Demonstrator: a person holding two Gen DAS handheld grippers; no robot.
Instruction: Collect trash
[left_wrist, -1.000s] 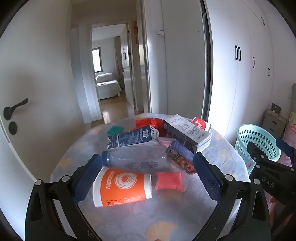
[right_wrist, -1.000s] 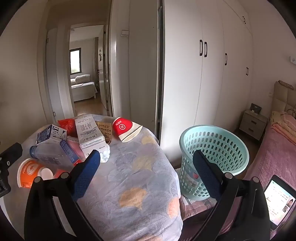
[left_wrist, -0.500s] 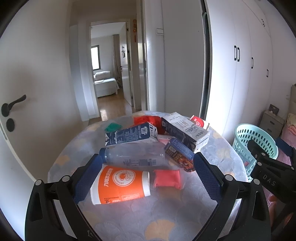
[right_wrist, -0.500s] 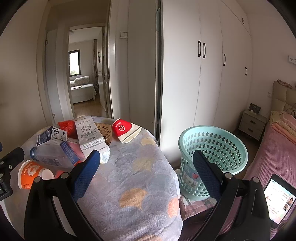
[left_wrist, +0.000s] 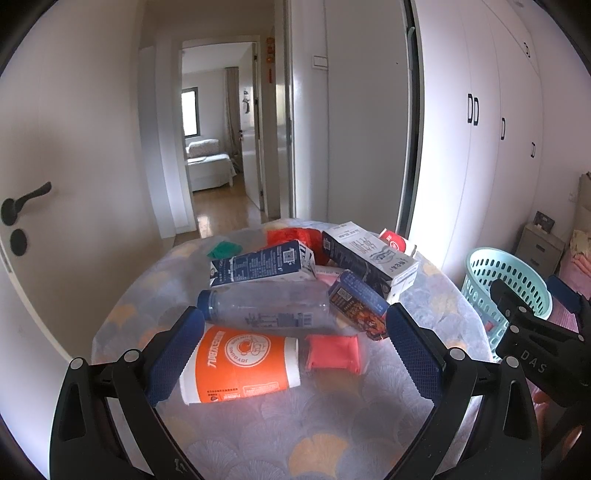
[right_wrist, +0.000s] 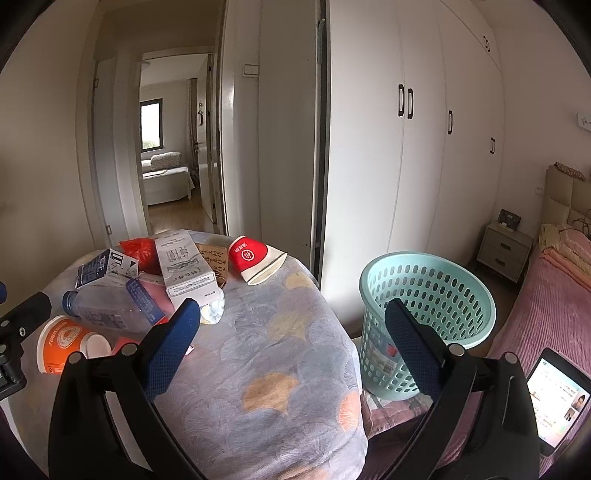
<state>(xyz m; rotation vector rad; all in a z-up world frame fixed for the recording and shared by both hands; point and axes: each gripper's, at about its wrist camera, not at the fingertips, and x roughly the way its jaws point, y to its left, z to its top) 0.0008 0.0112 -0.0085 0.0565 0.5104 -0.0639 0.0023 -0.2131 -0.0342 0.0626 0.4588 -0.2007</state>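
Note:
Trash lies on a round table (left_wrist: 332, 424) with a patterned cloth: an orange paper cup (left_wrist: 240, 365) on its side, a clear plastic bottle (left_wrist: 262, 308), a small red packet (left_wrist: 334, 354), a blue carton (left_wrist: 262, 264), a white carton (left_wrist: 369, 258), a dark snack pack (left_wrist: 360, 304), and a red cup (right_wrist: 255, 258). My left gripper (left_wrist: 291, 350) is open above the orange cup. My right gripper (right_wrist: 291, 345) is open and empty over the table's right edge. A teal basket (right_wrist: 428, 317) stands on the floor to the right.
A red bag (left_wrist: 291, 236) and a green scrap (left_wrist: 223, 249) lie at the table's far side. White wardrobe doors (right_wrist: 424, 147) stand behind. A pink bed (right_wrist: 546, 314) and a phone (right_wrist: 557, 395) are on the right. A nightstand (right_wrist: 504, 251) is beyond the basket.
Both grippers have pulled back and risen slightly, so the table and trash appear a little lower and farther. Nothing on the table moved.

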